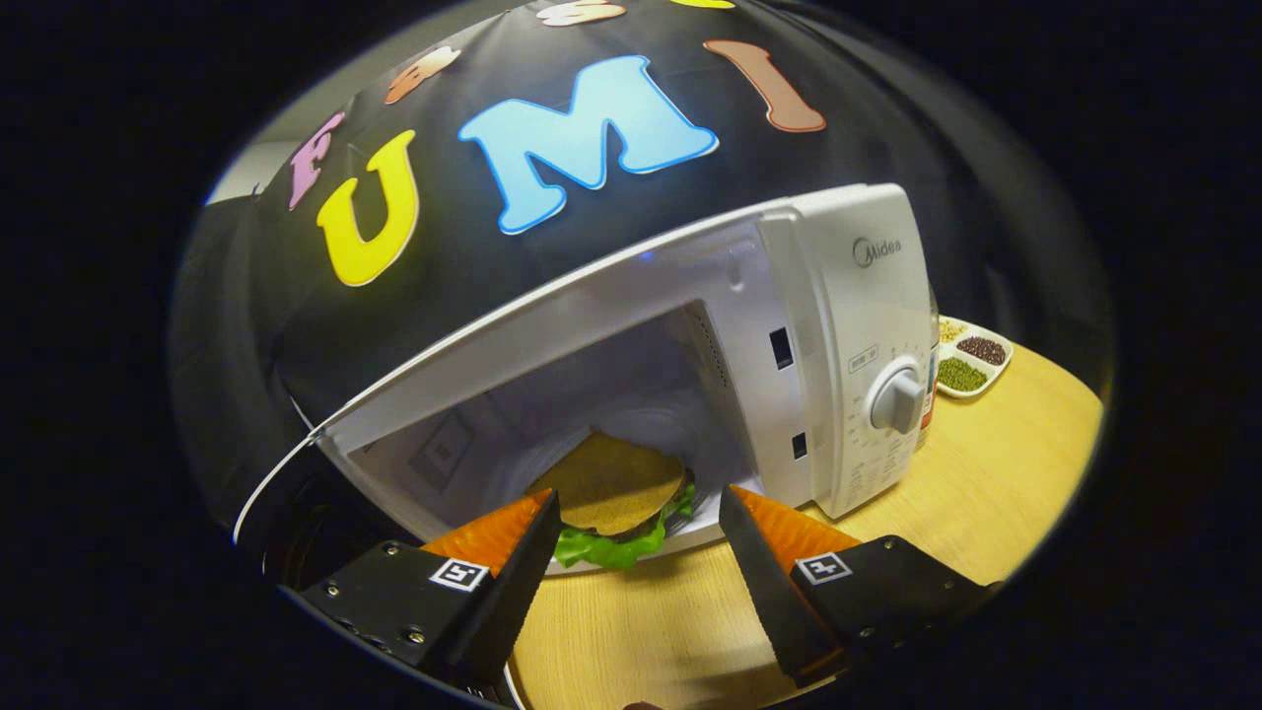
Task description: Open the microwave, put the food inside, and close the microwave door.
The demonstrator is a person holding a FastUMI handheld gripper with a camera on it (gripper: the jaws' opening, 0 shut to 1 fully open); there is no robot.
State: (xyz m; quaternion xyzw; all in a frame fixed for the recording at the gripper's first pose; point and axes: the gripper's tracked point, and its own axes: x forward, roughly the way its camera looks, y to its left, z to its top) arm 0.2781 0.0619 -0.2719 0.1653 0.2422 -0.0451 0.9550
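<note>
A white microwave (pixel 848 325) stands on the wooden table (pixel 986 483) with its door (pixel 296 463) swung open to the left. Inside its cavity lies the food, a burger (pixel 611 493) with a brown bun and green lettuce, resting near the front sill. My gripper (pixel 639 518) is open just in front of the cavity. Its two fingers stand wide apart on either side of the burger without pressing on it. The burger's front lettuce edge shows just beyond the fingertips.
A white divided dish (pixel 971 360) of dark and green grains sits on the table behind the microwave's right side. The control panel with a round knob (pixel 897 399) faces me. Bare tabletop stretches right of the fingers.
</note>
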